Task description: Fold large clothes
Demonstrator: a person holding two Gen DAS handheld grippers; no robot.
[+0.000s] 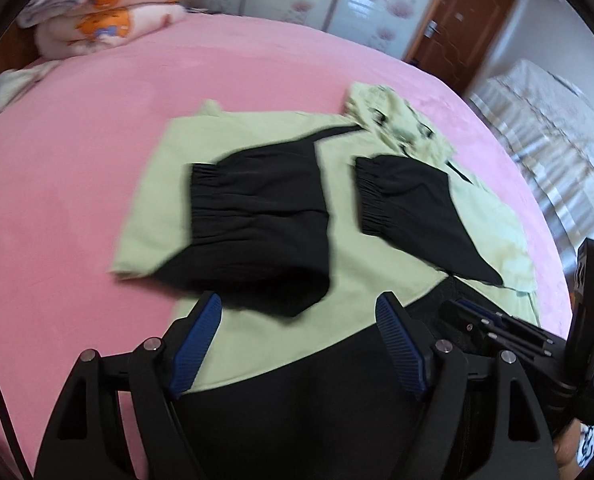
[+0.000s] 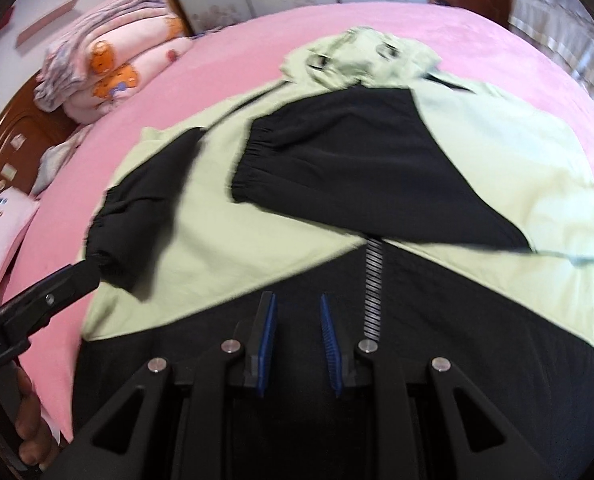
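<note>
Left wrist view
Garment: a light green and black jacket [image 1: 349, 240] lay flat on the pink bed sheet [image 1: 77, 200], hood [image 1: 393, 124] at the far end.
Sleeves: both black sleeves were folded in across the green body, the left sleeve [image 1: 257, 220] just beside the right sleeve [image 1: 417, 208], a green strip between them.
Left gripper: the left gripper [image 1: 299, 344] hovered over the jacket's near part with its blue-padded jaws spread wide and nothing pressed between them.
Right gripper: the right gripper [image 1: 473, 320] showed at the right over the black hem; this view did not show how its jaws stood.
Background: folded pink quilts [image 1: 109, 12] sat at the far left corner.

Right wrist view
Garment: the jacket [image 2: 225, 240] filled the bed sheet [image 2: 225, 56].
Right gripper: the right gripper [image 2: 297, 324] stood above the black hem [image 2: 257, 340], jaws narrowly parted, empty.
Left gripper: one finger of the left gripper [image 2: 73, 276] reached the cuff of the left sleeve [image 2: 137, 204]; touching or not, I could not tell.
Hand: a hand [image 2: 29, 420] held its handle.
</note>
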